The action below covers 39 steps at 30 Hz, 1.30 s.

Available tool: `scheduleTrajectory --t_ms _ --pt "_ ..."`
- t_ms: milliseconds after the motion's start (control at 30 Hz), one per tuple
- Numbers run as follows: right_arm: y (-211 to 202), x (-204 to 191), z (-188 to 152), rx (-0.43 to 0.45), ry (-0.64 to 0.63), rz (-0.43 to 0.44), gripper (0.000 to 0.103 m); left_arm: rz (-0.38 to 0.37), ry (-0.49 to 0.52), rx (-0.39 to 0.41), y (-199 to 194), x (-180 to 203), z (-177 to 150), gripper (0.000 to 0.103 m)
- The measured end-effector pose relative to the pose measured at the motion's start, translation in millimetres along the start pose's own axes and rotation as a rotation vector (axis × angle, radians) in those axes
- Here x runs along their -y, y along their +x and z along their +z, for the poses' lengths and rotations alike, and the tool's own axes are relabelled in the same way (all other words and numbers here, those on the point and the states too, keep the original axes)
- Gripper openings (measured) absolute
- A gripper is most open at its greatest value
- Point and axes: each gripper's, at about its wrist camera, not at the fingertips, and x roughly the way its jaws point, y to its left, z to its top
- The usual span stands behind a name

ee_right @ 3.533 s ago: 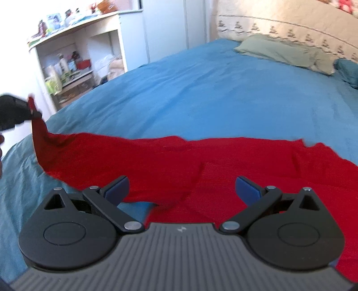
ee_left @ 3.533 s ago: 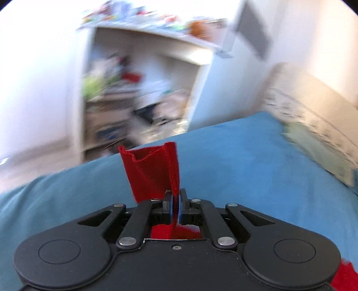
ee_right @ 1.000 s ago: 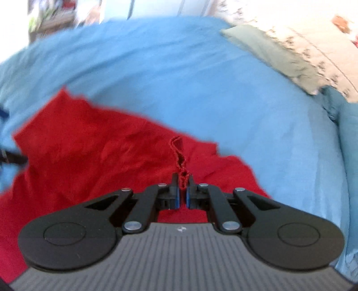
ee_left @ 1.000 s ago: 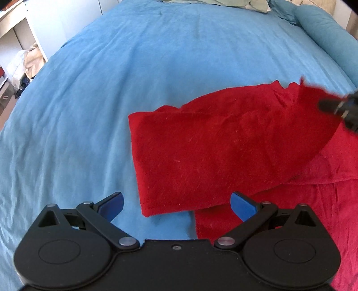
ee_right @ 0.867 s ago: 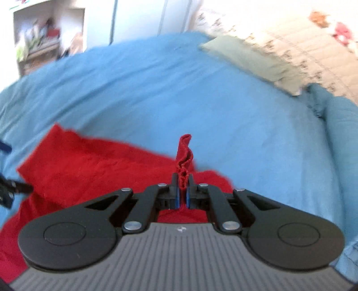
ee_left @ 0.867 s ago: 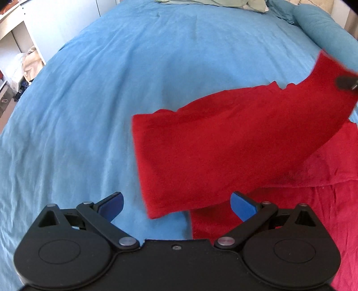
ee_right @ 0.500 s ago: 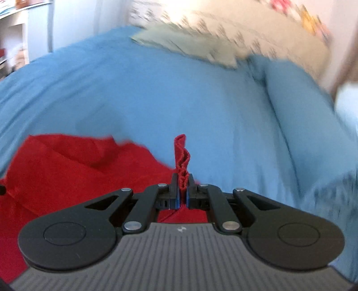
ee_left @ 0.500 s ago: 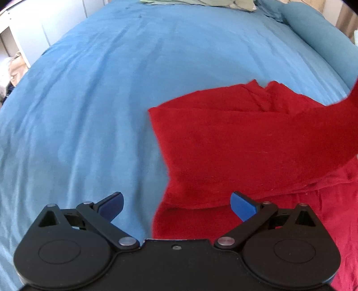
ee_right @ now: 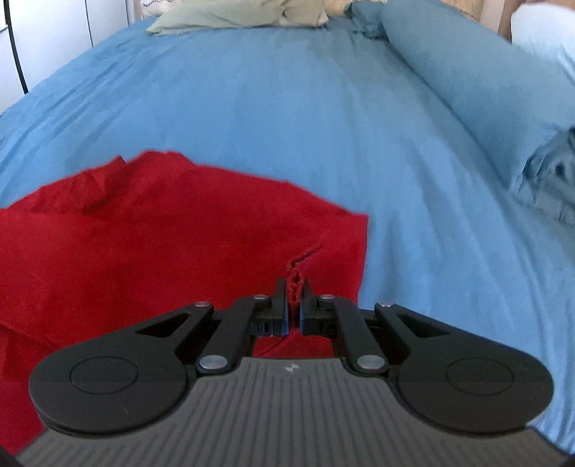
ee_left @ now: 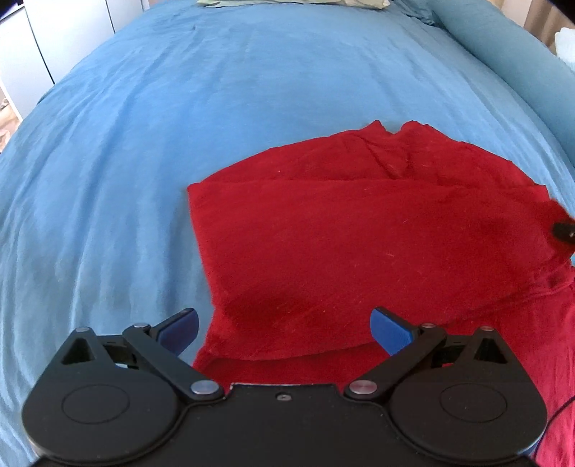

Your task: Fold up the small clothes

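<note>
We have the red garment point(ee_left: 359, 237) lying on the blue bed cover point(ee_left: 179, 125), toward the near edge of the bed and right of its middle as the left wrist view shows it. Its upper layer is folded over the lower one, with a straight fold edge on the left and a wrinkled hem toward the head of the bed. A strip of the lower layer shows beneath it at the near side and runs off to the right.

Our right tool point(ee_right: 294, 300) has its blue pads nearly together on a puckered bit of the red garment's edge, close to the garment's right corner; red threads hang down between the jaws. From the left wrist view, that tool's tip point(ee_left: 564, 230) appears as a small dark shape at the garment's far right end, where the cloth is drawn up to it.

Our left tool point(ee_left: 284, 328) stands wide, its two blue pads point(ee_left: 179, 325) apart above the near-left part of the garment, holding nothing. The left pad sits over the bare bed cover just beside the fold edge; the right pad is over red cloth.

Farther out, a long blue bolster point(ee_right: 467, 79) runs along the right edge of the bed, and a pale green pillow point(ee_right: 233, 14) lies at the head. White cabinet doors point(ee_left: 54, 39) stand beyond the left edge.
</note>
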Motion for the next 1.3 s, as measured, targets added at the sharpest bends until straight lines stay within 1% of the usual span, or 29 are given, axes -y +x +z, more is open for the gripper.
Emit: scheduleTrajectory --t_ms 67,133,167,200,233,267,300,333,367,433,500,533,567,600,667,700,767,800,867,933,1000,1033,1133,1233,1300 --pt "8.9 5.2 -5.6 -0.024 0.01 -0.005 0.026 0.008 0.002 0.001 1.2 1.7 1.2 0.103" --pt "9.5 11.1 -10.4 -0.027 0.021 -0.021 0.047 0.014 -0.003 0.006 1.1 1.7 1.4 0.103" --pt "7.7 14.3 -12.8 -0.024 0.017 -0.031 0.052 0.015 -0.008 0.009 0.0 2.4 1.3 0.103" --pt "4.7 14.7 -14.2 -0.025 0.0 -0.055 0.063 0.014 -0.01 0.013 -2.1 3.6 0.7 0.103" --pt "-0.1 13.4 -14.9 -0.02 -0.022 -0.084 0.065 0.012 -0.011 0.017 -3.8 5.1 -0.3 0.103" --pt "-4.3 10.1 -15.0 -0.003 -0.043 -0.091 0.065 0.013 -0.01 0.021 -4.8 6.2 -0.6 0.103" --pt "-13.3 8.8 -16.7 0.024 -0.061 -0.072 0.067 0.017 -0.007 0.022 -5.1 7.2 -1.4 0.103" --pt "-18.9 7.2 -16.0 0.049 -0.073 -0.033 0.071 0.019 -0.007 0.018 -4.9 8.2 -3.3 0.103" --pt "-21.9 4.9 -14.0 0.067 -0.078 0.019 0.072 0.02 -0.01 0.013 -3.8 8.1 -5.1 0.103" --pt "-20.9 1.7 -15.5 0.066 -0.076 0.102 0.077 0.021 -0.023 -0.001 -1.5 6.9 -9.1 0.103" --pt "-7.8 0.1 -18.8 0.004 -0.069 0.146 0.077 0.03 -0.038 -0.005 -2.9 4.1 -13.9 0.103" --pt "3.5 1.0 -21.8 -0.05 -0.059 0.162 0.077 0.037 -0.046 -0.004 -4.2 2.0 -16.3 0.103" --pt "8.0 1.1 -23.1 -0.063 -0.059 0.166 0.077 0.046 -0.052 -0.002 -6.2 -0.3 -18.6 0.103" --pt "7.2 0.1 -21.4 -0.048 -0.076 0.166 0.078 0.056 -0.059 0.0 -8.1 -3.9 -21.1 0.103" --pt "-1.3 -10.3 -12.4 -0.022 -0.152 0.184 0.077 0.075 -0.066 0.005 -11.7 -12.4 -25.4 0.103" --pt "-9.2 -18.2 -5.8 0.006 -0.185 0.207 0.077 0.084 -0.066 0.007 -13.7 -17.6 -27.9 0.103" --pt "-22.3 -37.2 13.2 0.064 -0.25 0.285 0.078 0.108 -0.051 0.006 -17.0 -28.4 -32.8 0.103" --pt "-27.3 -51.9 24.2 0.087 -0.288 0.324 0.078 0.123 -0.043 0.005 -18.3 -32.6 -34.8 0.103" --pt "-30.2 -79.7 41.3 0.104 -0.344 0.392 0.078 0.14 -0.036 0.007 -21.0 -42.2 -37.6 0.102" --pt "-27.8 -116.4 55.6 0.115 -0.392 0.475 0.078 0.125 -0.054 0.026 -24.8 -50.4 -37.0 0.102" --pt "-22.9 -151.3 61.4 0.125 -0.435 0.522 0.078 0.11 -0.08 0.057 -27.3 -55.5 -33.1 0.102" --pt "-20.7 -166.6 62.1 0.13 -0.455 0.531 0.078 0.113 -0.093 0.072 -26.9 -55.4 -29.9 0.102" --pt "-14.4 -203.1 58.5 0.132 -0.487 0.516 0.078 0.129 -0.123 0.1 -14.0 -56.1 -20.7 0.102" --pt "-6.0 -219.7 50.2 0.11 -0.486 0.521 0.078 0.186 -0.151 0.101 6.7 -60.0 -18.2 0.102" --pt "1.5 -224.6 43.2 0.097 -0.505 0.514 0.078 0.227 -0.158 0.078 18.7 -66.8 -21.8 0.103"
